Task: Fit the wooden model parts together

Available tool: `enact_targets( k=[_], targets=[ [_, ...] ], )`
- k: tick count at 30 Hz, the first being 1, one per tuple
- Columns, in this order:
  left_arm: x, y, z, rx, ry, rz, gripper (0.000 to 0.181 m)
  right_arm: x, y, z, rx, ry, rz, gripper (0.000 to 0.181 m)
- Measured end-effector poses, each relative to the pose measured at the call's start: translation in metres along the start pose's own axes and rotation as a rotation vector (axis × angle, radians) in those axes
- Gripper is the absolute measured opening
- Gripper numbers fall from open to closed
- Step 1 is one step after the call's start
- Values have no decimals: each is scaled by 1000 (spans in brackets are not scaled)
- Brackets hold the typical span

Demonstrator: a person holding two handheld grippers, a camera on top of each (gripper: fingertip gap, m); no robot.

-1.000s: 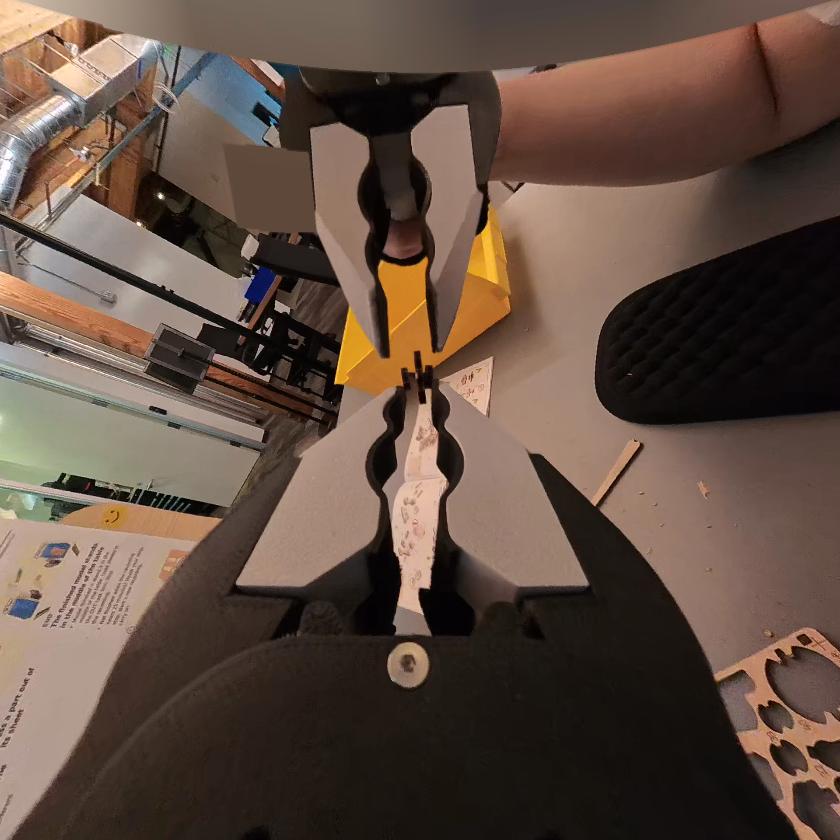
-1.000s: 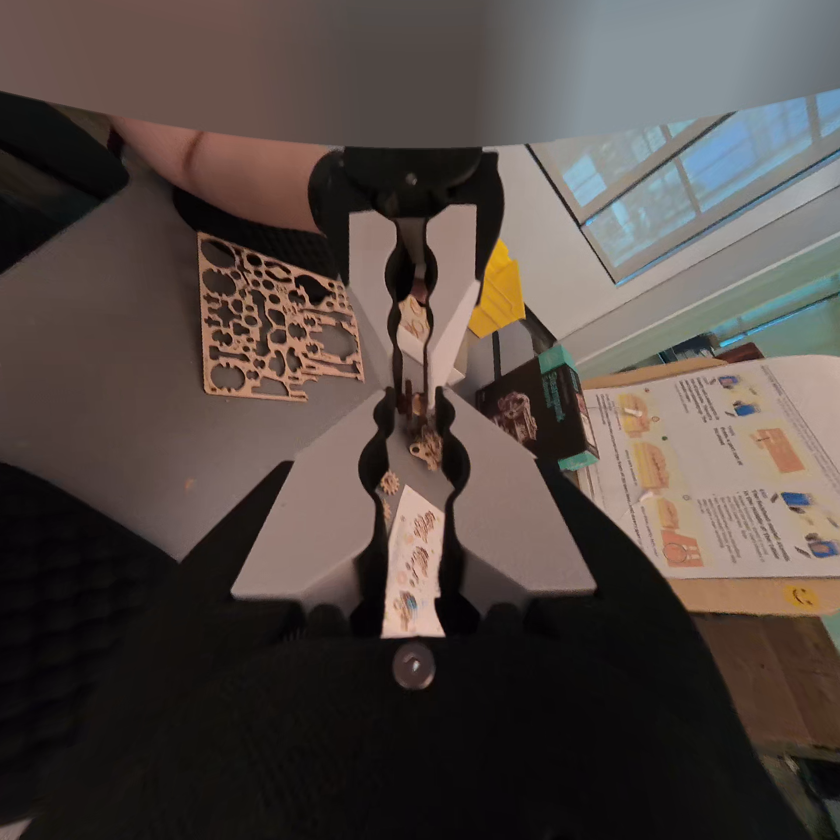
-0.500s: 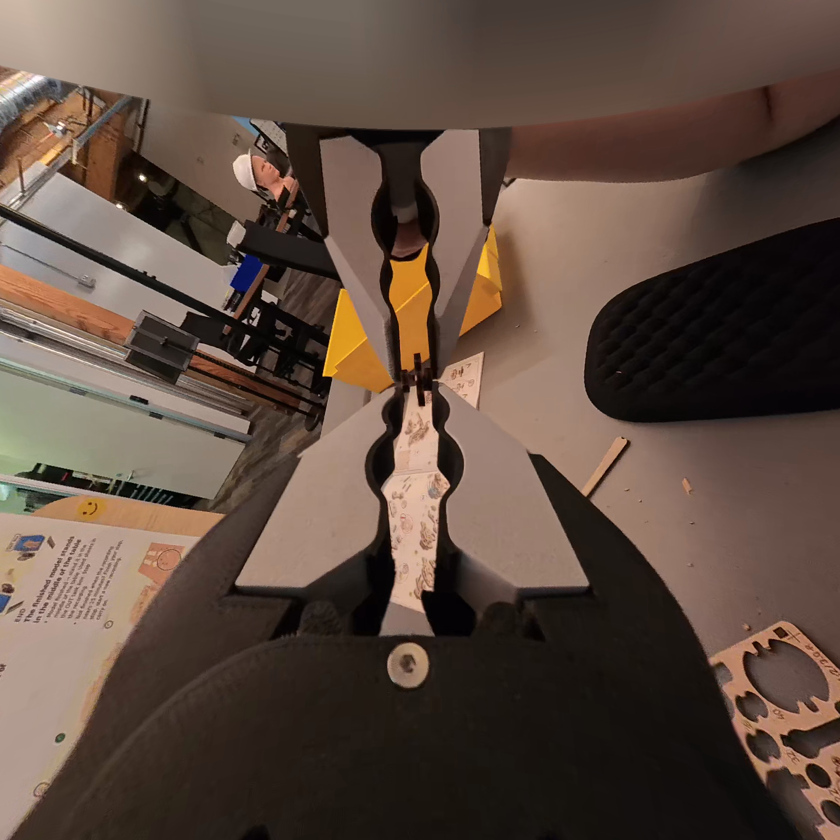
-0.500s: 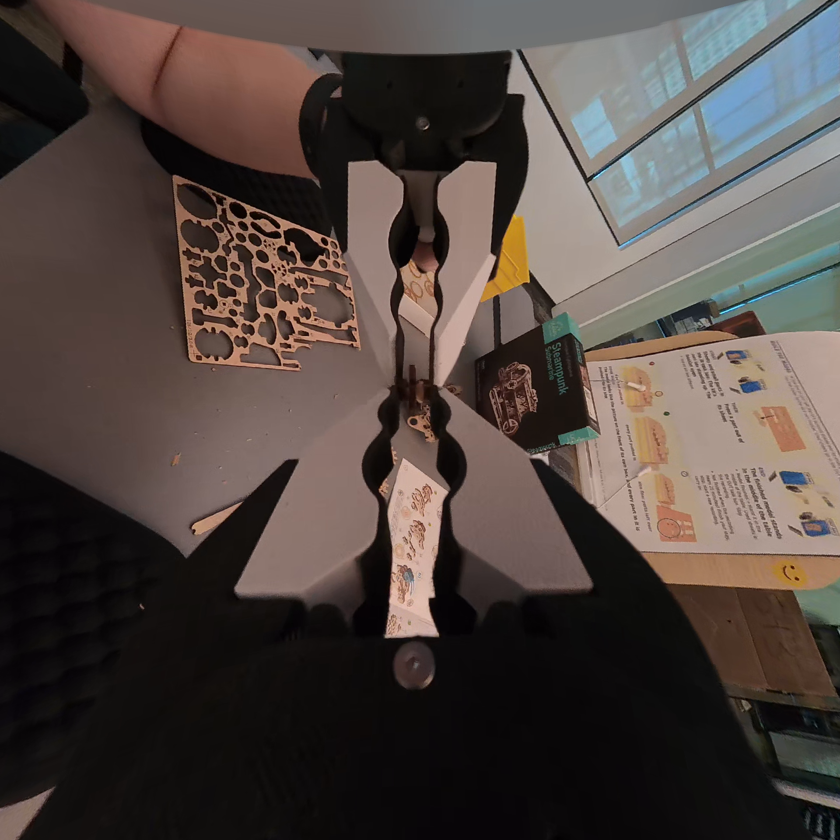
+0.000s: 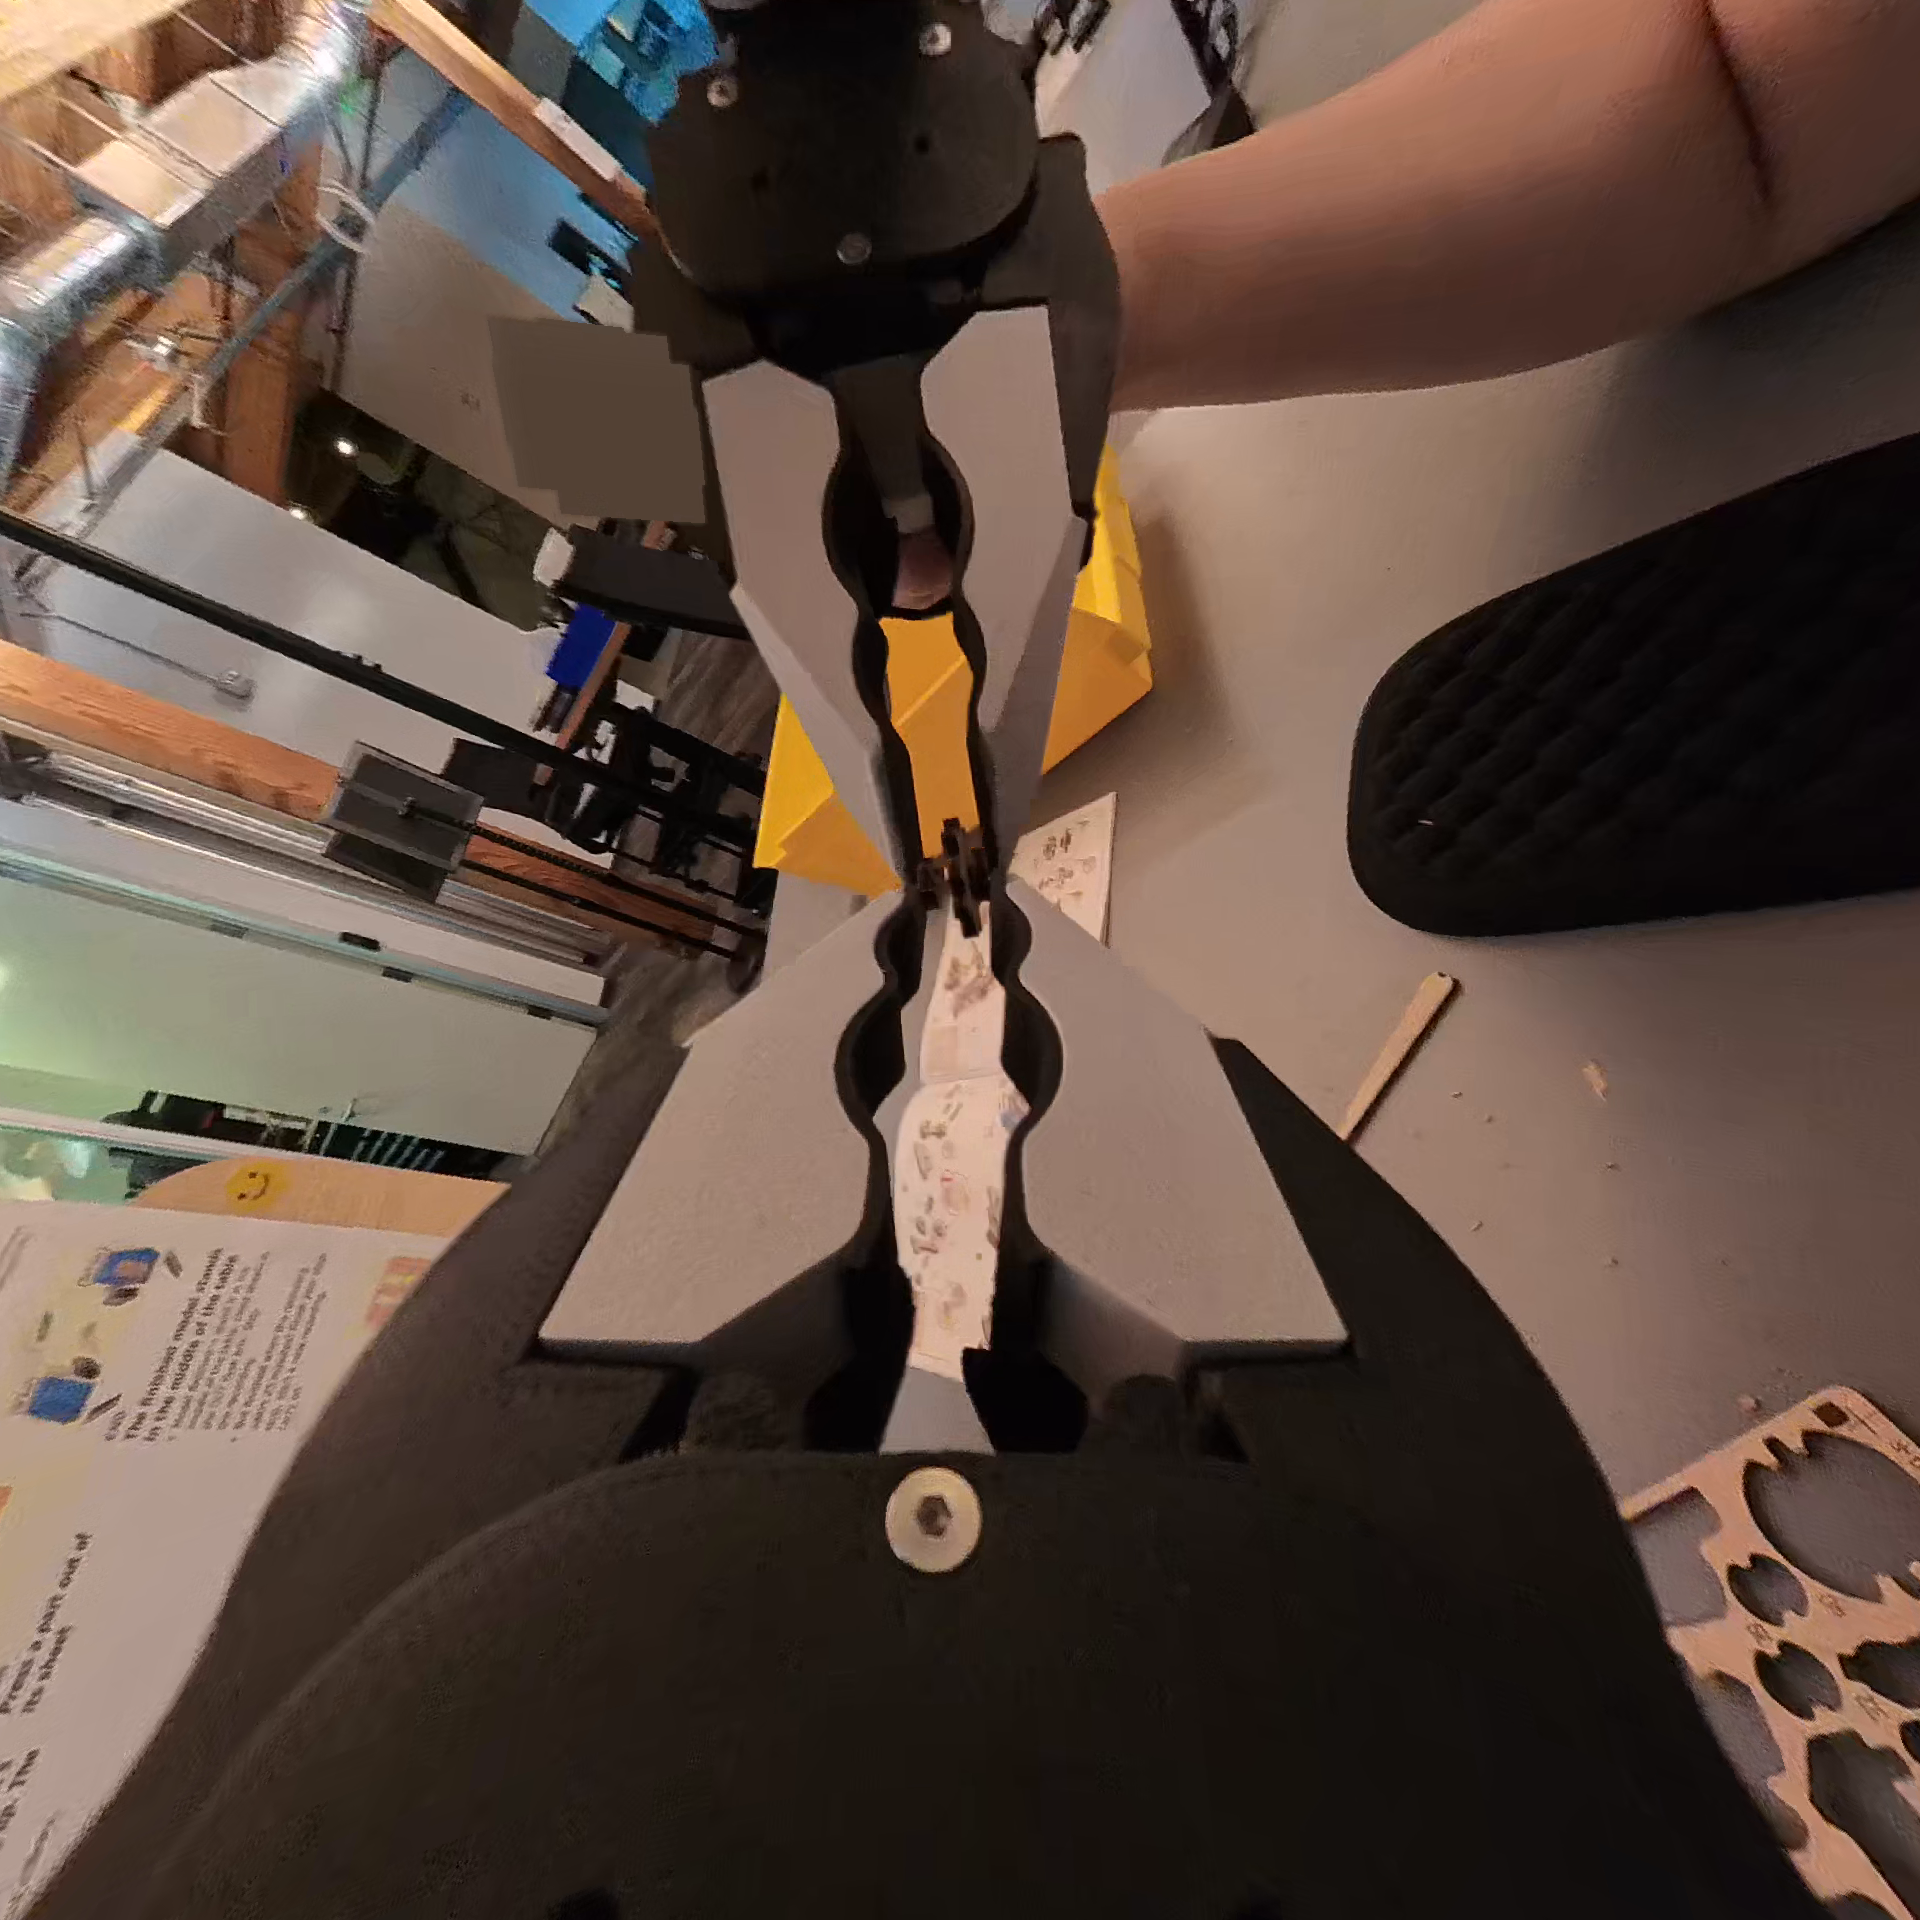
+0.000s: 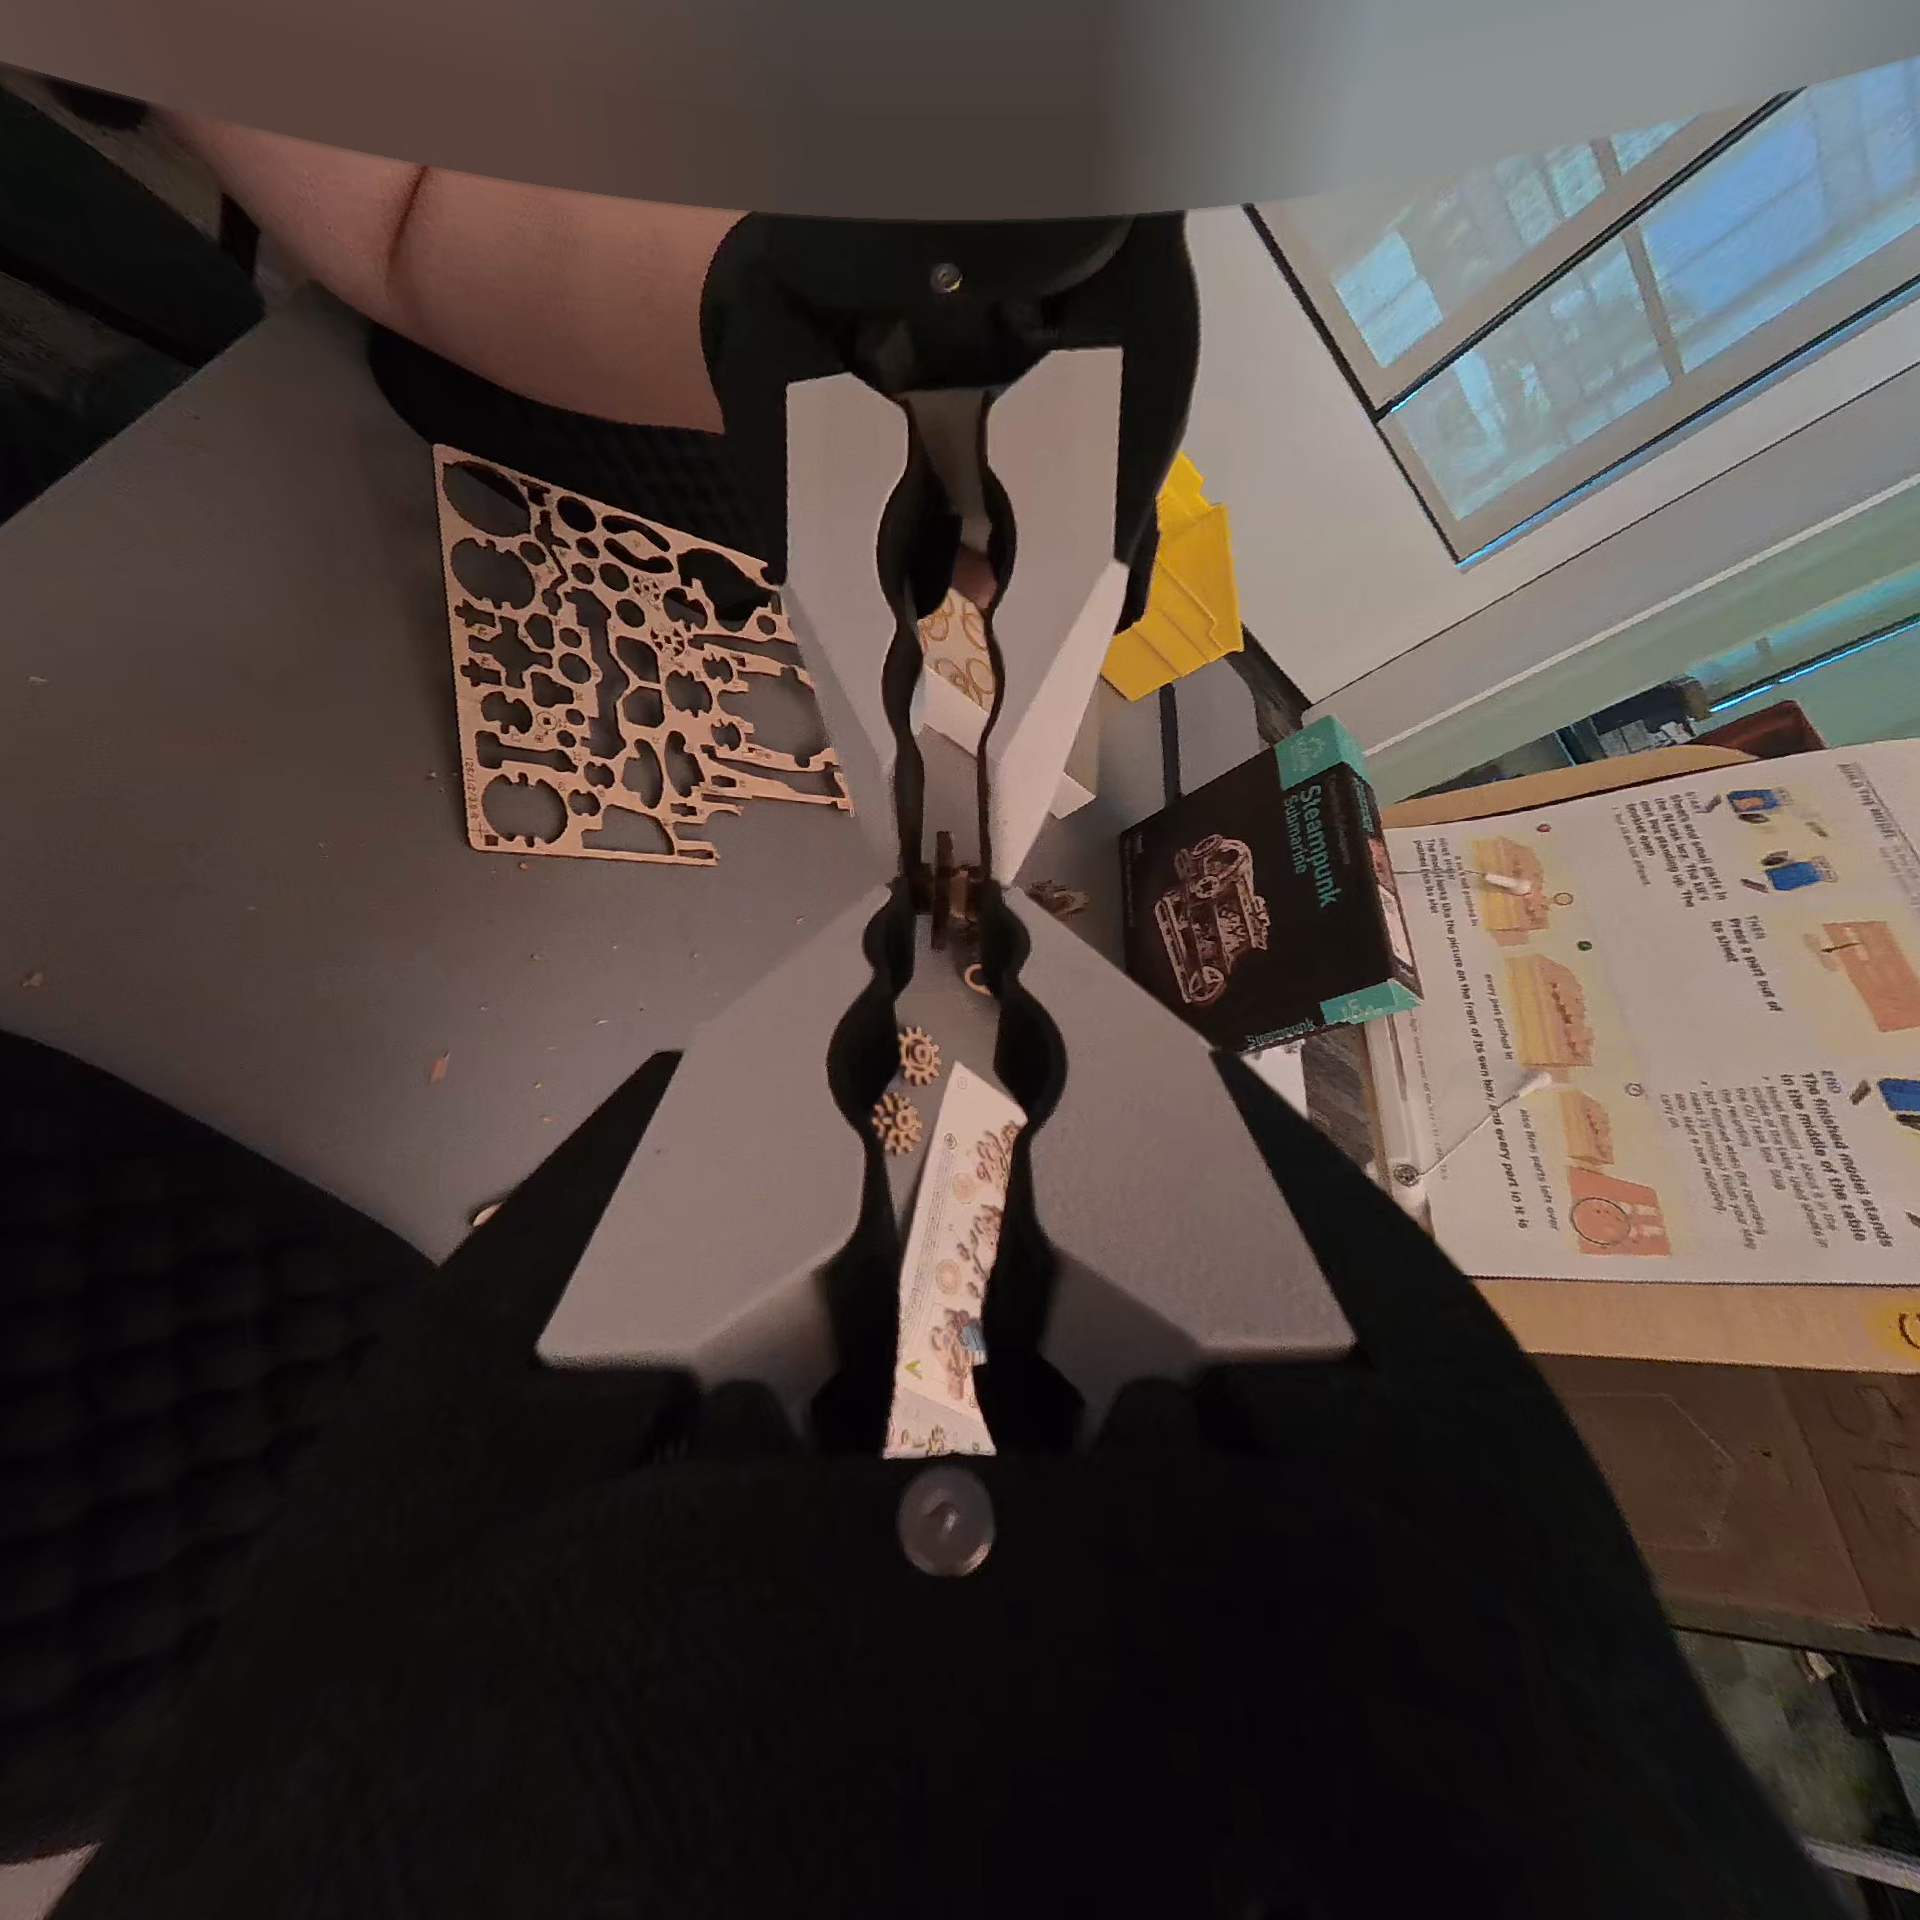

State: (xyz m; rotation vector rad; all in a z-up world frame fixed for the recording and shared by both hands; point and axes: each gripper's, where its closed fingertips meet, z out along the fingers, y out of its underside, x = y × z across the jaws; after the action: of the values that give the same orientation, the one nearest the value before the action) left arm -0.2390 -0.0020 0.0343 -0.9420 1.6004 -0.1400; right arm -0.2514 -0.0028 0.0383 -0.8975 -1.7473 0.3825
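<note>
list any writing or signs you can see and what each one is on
I won't copy out writing; these bear it.
Black and teal box: printed lettering, a drawing.
Instruction poster: pictures with lines of print.
Wooden cutout sheet: tiny marks, too small to read.
Smiley sticker: a face, no words.

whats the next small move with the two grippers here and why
Probably a gentle straight push of the two together. The left gripper and right gripper meet tip to tip, each shut on a small wooden part, and the parts look touching but not clearly seated. Keep both grips closed.
</note>
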Motion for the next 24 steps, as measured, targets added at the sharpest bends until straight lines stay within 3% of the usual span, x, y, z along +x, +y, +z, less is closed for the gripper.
enact_targets(
  k=[12,22,24],
  targets=[
    [8,22,6,-113,57,30,10,-3,18,13,9,-64,105,11],
    [0,21,2,-97,22,17,10,7,11,12,4,30,54,20],
    [-2,19,0,-84,16,5,10,6,8,11,30,18,53,13]
  ],
)
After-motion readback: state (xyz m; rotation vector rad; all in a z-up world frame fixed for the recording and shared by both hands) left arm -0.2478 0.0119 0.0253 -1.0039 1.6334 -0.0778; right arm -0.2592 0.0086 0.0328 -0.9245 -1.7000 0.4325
